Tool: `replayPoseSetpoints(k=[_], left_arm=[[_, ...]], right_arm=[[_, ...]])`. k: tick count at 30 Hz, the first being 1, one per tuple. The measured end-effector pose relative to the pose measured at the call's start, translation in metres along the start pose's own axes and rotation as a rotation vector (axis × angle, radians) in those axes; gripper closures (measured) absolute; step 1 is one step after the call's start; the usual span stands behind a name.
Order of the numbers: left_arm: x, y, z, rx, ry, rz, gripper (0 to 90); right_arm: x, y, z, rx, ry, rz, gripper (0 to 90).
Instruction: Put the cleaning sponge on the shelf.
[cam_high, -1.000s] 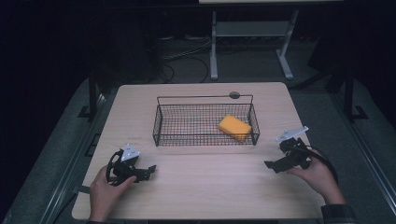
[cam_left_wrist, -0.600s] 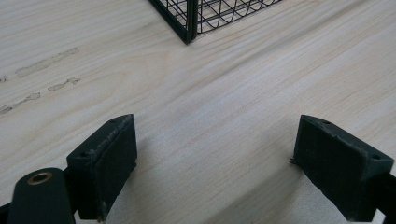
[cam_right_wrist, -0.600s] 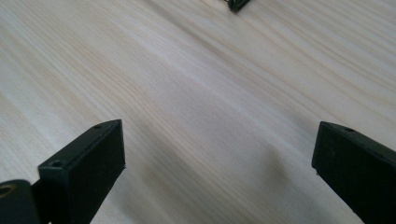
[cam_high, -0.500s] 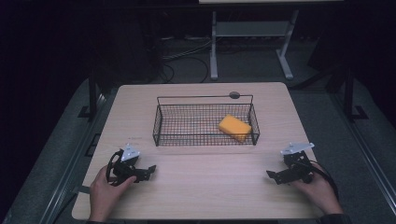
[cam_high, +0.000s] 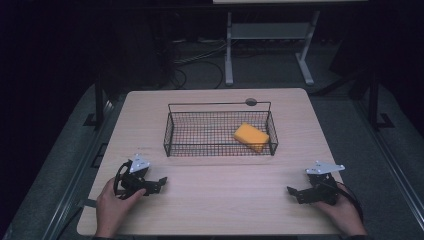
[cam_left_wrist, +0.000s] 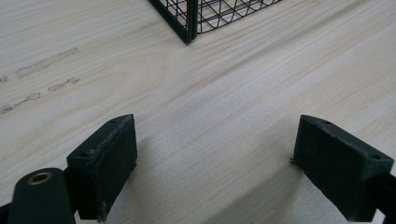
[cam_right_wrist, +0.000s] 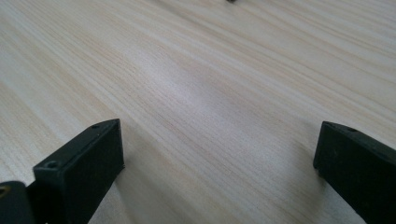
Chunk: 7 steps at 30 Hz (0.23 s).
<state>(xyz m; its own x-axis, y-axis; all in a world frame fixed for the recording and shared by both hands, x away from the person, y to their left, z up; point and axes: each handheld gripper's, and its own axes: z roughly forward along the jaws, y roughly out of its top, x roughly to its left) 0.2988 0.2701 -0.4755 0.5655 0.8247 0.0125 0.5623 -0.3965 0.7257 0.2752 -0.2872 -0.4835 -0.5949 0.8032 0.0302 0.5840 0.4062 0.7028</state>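
1. The left gripper (cam_high: 159, 184) is held low at the near-left part of the table (cam_high: 150, 115), w/ its tip aimed toward the table's middle.
2. In the left gripper view, the left gripper (cam_left_wrist: 215, 163) is seen w/ jaws spread wide; nothing but bare wood lies between them.
3. The right gripper (cam_high: 292, 194) is held low at the near-right part of the table, tip aimed left toward the middle.
4. In the right gripper view, the right gripper (cam_right_wrist: 219, 172) is likewise seen spread wide, w/ only wood grain between the jaws.
5. A black wire basket (cam_high: 170, 135) is set at the table's centre, well apart from both grippers; its near corner (cam_left_wrist: 189, 21) is seen ahead of the left jaws.
6. A yellow sponge (cam_high: 251, 136) is seen lying inside the basket, in its right half, turned at an angle to the basket walls.
7. A small dark round disc (cam_high: 251, 102) is seen on the table just behind the basket's far right rim.
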Motion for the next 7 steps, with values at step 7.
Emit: replayPoseSetpoints(k=[7], left_arm=[[-0.0001, 0.0, 0.0, 0.0, 0.0, 0.0, 12.6]], right_arm=[[0.0, -0.0001, 0.0001, 0.0, -0.002, 0.001, 1.1]])
